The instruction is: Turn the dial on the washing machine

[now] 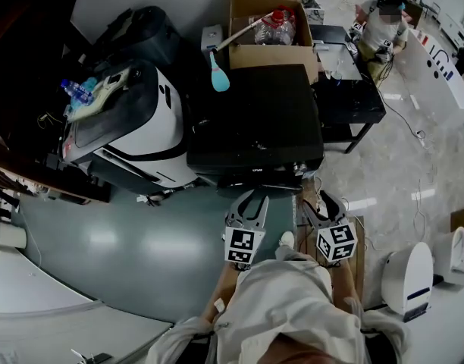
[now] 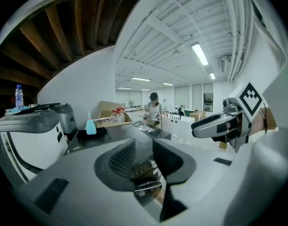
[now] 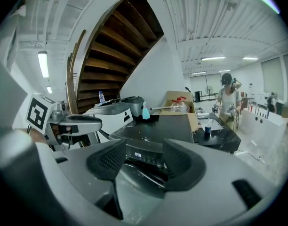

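Observation:
The black washing machine (image 1: 255, 120) stands right in front of me, its control panel (image 1: 255, 174) along the near edge. My left gripper (image 1: 251, 199) and right gripper (image 1: 323, 205) hover side by side just short of that panel, touching nothing. In the right gripper view the right gripper (image 3: 145, 159) stands a little open, and the lit panel display (image 3: 137, 155) shows in the gap above the round door (image 3: 134, 180). The left gripper (image 2: 144, 160) is also narrowly open with nothing between its pads. I cannot make out the dial in any view.
A white machine (image 1: 133, 127) with a bottle on it stands to the left. A cardboard box (image 1: 270, 48) and a teal brush (image 1: 219, 78) rest at the washer's back. A black table (image 1: 346, 89) adjoins on the right, with a person (image 1: 384, 21) behind it. White devices (image 1: 410, 275) stand at lower right.

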